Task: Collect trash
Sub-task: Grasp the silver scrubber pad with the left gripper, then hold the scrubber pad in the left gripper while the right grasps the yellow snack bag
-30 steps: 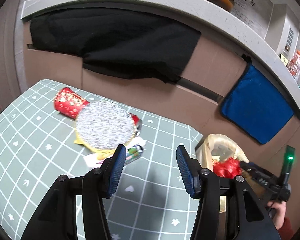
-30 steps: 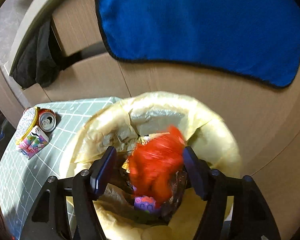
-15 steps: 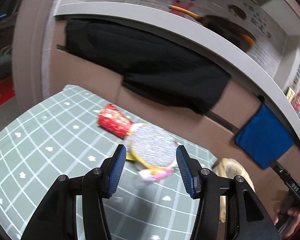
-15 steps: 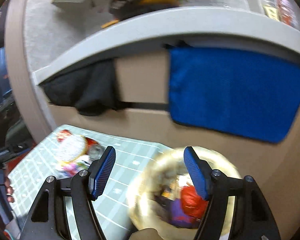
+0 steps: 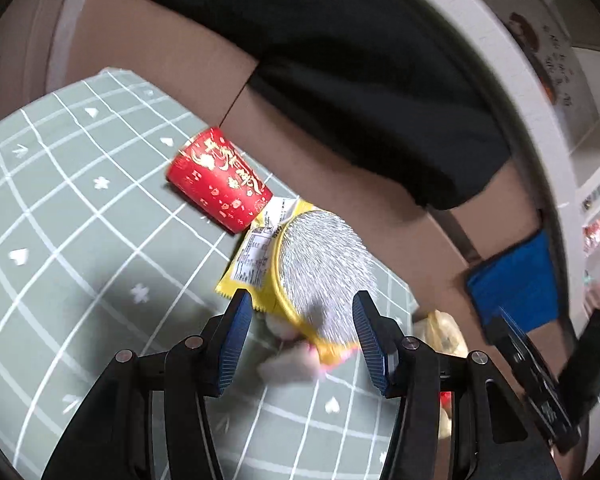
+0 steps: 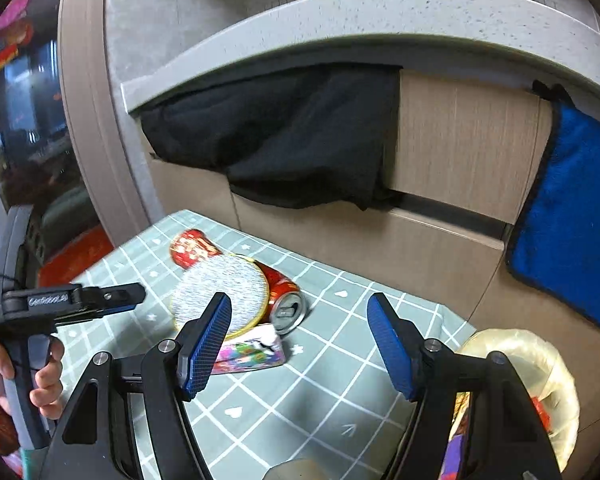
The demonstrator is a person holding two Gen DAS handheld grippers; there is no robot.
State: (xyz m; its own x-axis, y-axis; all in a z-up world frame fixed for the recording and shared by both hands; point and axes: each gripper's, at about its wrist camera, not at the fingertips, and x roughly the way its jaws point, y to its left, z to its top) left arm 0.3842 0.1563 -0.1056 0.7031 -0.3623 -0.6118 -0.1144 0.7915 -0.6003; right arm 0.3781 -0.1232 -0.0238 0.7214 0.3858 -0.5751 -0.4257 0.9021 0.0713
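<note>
A pile of trash lies on the green checked table: a red paper cup (image 5: pixel 220 184) (image 6: pixel 192 248) on its side, a yellow-rimmed silver lid (image 5: pixel 320 264) (image 6: pixel 220 296), a yellow wrapper (image 5: pixel 252 264), a red drink can (image 6: pixel 284 300) and a small colourful carton (image 6: pixel 252 352). My left gripper (image 5: pixel 302 344) (image 6: pixel 132 294) is open just in front of the lid, its pads apart from it. Over the table's near side my right gripper (image 6: pixel 300 346) hangs open and empty, facing the can and carton.
A bin lined with a yellowish bag (image 6: pixel 540 360) (image 5: pixel 444 328) stands off the table's right corner with red trash inside. Behind the table is a cabinet front with a black cloth (image 6: pixel 292 140) and a blue towel (image 6: pixel 572 240). A hand (image 6: pixel 40 380) holds the left gripper.
My right gripper has risen from over the bin and swung left to face the table. My left gripper has moved in close to the trash pile and rolled.
</note>
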